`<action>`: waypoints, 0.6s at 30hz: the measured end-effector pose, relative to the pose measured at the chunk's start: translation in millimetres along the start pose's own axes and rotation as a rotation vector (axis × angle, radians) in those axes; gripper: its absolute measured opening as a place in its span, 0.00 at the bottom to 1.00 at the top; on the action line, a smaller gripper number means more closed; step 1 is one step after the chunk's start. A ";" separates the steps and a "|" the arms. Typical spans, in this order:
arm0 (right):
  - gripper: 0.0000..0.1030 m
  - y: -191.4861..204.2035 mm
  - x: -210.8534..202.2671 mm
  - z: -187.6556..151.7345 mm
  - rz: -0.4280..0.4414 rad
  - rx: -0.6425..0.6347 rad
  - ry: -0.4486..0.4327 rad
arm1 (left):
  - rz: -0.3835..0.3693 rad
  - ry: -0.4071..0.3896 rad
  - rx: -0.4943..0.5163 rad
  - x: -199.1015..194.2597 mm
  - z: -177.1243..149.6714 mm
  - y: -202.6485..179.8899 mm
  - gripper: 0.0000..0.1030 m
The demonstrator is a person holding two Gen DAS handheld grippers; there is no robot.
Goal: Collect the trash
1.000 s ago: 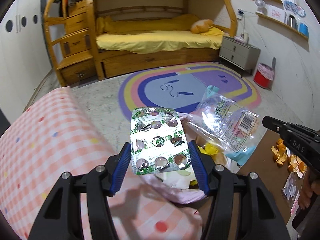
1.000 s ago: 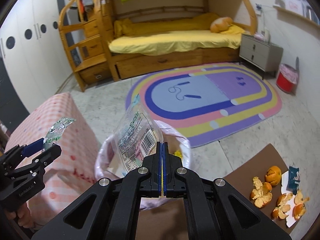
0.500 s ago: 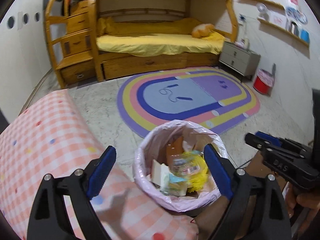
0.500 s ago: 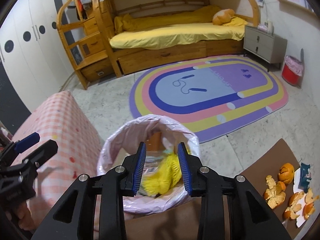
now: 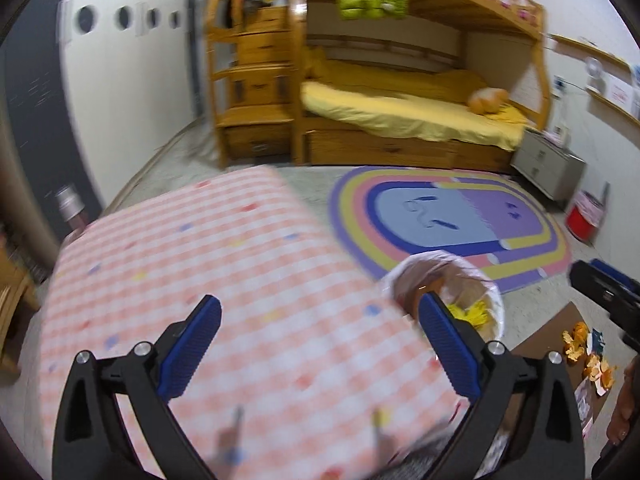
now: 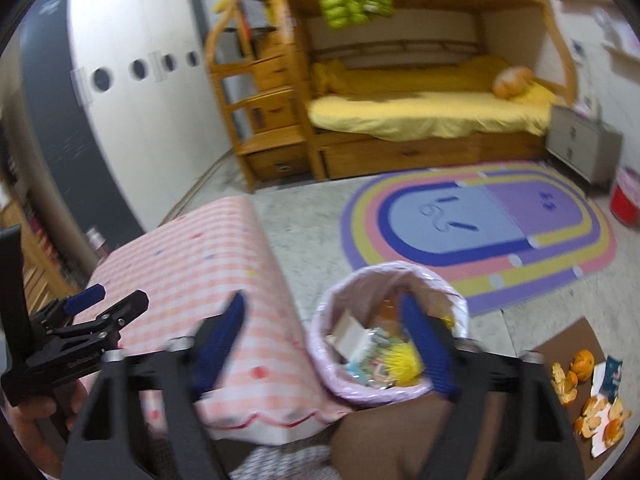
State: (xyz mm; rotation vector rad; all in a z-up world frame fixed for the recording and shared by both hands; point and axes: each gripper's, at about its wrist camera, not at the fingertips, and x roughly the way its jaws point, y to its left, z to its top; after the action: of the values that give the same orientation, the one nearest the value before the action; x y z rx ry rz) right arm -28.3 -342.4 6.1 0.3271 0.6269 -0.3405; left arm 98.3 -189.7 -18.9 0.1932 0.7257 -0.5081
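A bin lined with a pink bag (image 6: 360, 276) stands on the floor between the pink checked table (image 6: 200, 248) and a brown table (image 6: 560, 356). It holds a yellow item, wrappers and a carton. My right gripper (image 6: 322, 300) hangs above its near rim, jaws opening wide with nothing between them. My left gripper (image 5: 320, 308) is over the checked cloth (image 5: 240, 280), jaws opening and empty too, with the bin (image 5: 444, 264) to its right. Orange peels (image 6: 588, 400) and a small blue wrapper (image 6: 612, 372) lie on the brown table.
A wooden bunk bed (image 6: 420, 112) with yellow bedding, a striped oval rug (image 6: 480, 224), a grey nightstand (image 6: 580, 140) and a red bin (image 6: 624, 200) fill the far room. A bottle (image 5: 70, 204) stands beyond the checked table's left edge. The other gripper (image 5: 600, 292) shows at the right.
The blister pack and the clear packet left the jaws and fell into the bin. Both grippers opened wide and rose; the left one swung left over the checked cloth.
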 end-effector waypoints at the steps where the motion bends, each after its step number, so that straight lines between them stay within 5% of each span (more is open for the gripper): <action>1: 0.89 13.0 -5.9 -0.3 0.013 -0.030 0.002 | 0.017 0.007 -0.014 -6.0 -2.5 7.4 0.93; 9: 0.89 81.0 -34.0 -12.5 0.125 -0.174 0.047 | 0.200 0.049 -0.136 -70.0 -42.2 66.8 0.93; 18: 0.89 111.2 -59.4 -19.5 0.083 -0.256 0.033 | 0.308 -0.009 -0.149 -127.9 -58.1 100.7 0.93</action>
State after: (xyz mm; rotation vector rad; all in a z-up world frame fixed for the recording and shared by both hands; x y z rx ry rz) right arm -38.4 -222.8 49.3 0.1133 0.6786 -0.1732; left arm 34.3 -35.1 24.4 0.1590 0.7065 -0.1605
